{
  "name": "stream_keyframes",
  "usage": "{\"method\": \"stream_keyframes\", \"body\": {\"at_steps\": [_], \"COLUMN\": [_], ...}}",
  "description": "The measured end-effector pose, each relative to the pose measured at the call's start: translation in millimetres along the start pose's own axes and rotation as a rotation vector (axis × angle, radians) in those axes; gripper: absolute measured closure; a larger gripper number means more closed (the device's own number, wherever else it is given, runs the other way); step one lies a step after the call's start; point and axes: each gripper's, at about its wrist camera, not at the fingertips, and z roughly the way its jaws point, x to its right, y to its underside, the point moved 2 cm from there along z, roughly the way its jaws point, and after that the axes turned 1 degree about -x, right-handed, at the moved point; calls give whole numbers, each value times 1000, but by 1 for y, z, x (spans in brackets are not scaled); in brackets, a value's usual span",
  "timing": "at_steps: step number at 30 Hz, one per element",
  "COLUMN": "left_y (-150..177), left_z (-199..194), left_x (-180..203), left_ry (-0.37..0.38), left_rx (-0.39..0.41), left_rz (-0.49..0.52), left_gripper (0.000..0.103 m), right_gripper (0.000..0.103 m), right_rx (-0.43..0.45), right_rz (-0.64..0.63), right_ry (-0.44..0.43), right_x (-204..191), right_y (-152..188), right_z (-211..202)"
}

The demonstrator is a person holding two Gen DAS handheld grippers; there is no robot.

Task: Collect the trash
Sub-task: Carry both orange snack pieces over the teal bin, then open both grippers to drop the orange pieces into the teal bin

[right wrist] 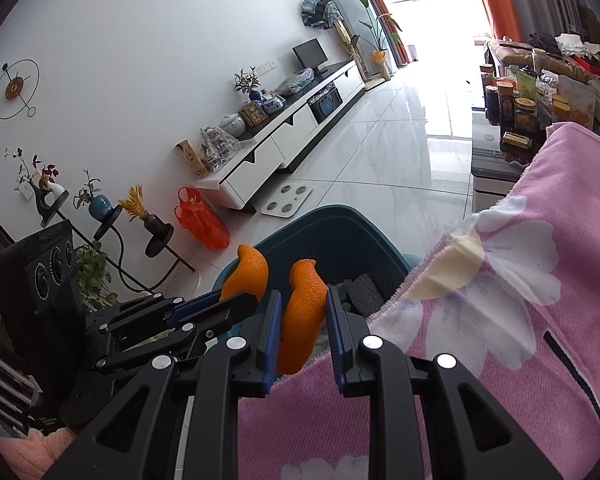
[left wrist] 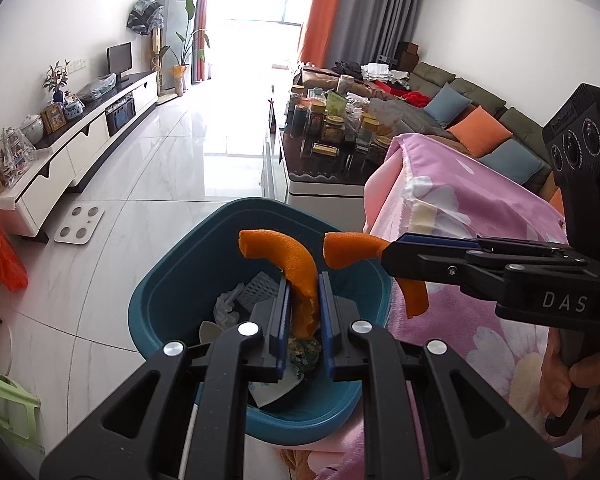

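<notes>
Item: two orange peel strips. My left claw (left wrist: 304, 300) pinches one peel (left wrist: 296, 276), long axis upright, directly over the teal bin (left wrist: 172, 264). My right claw (right wrist: 302, 316) pinches the other peel (right wrist: 304, 312) at the bin's near rim, above the pink blanket (right wrist: 540, 320).

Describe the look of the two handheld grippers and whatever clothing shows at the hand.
Both the left gripper and right gripper are matte black linkage frames with silver rivets and blue finger pads. The right one carries white "DAS" lettering and a black three-lens camera block. A tan sleeve edge shows at the hand.
</notes>
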Motion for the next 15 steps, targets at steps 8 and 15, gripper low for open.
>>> {"method": "stream_keyframes", "body": {"at_steps": [8,15], "left_y": [-1,-1], "left_z": [14,24], "left_x": [-3,-6], "left_ry": [-2,-11], "left_rx": [-23,-43], "left_rz": [-12,-19], "left_gripper": [89,89], "right_gripper": [83,82], "right_rx": [-25,-35], "right_rz": [2,8], "right_ry": [15,22], "right_x": [-3,-4], "right_y": [-1,-4], "right_z": [13,20]}}
